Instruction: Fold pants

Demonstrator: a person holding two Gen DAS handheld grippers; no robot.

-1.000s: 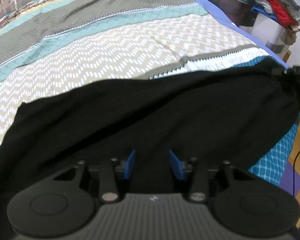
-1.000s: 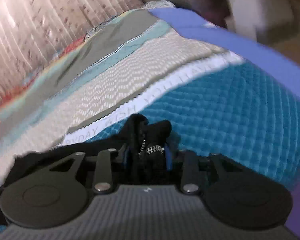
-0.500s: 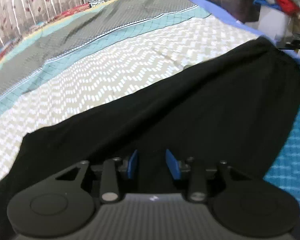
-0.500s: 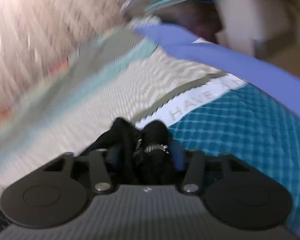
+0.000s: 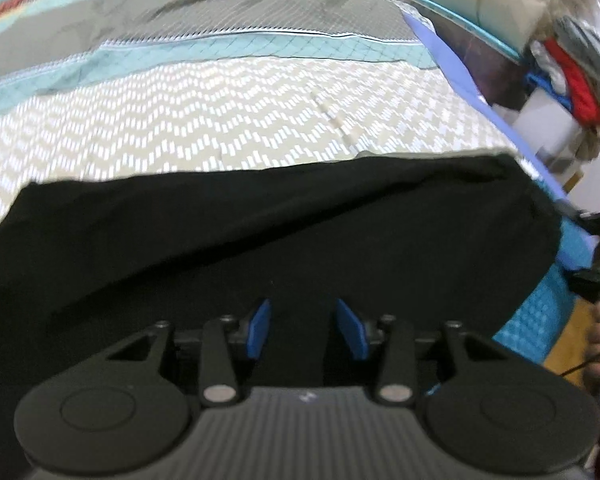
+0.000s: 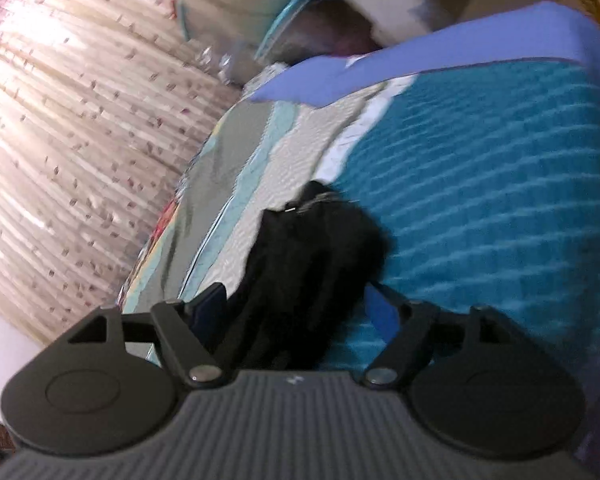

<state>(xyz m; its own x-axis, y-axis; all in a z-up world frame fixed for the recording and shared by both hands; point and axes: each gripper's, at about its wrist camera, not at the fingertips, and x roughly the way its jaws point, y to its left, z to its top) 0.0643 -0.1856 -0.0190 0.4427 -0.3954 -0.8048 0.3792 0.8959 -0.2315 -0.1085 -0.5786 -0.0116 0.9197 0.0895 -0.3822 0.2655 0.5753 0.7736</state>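
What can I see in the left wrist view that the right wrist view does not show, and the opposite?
Only the left wrist view shows the wide flat spread of the black fabric pants, the beige zigzag-patterned bedspread behind them, and a pile of red and grey clothes at the far right.

Only the right wrist view shows the pale pleated curtain and the bunched pants end with a small metal zipper.

Both show the pants, the teal quilted blanket section and blue fingers. The left gripper and right gripper are both opening, with pants fabric between the fingers.
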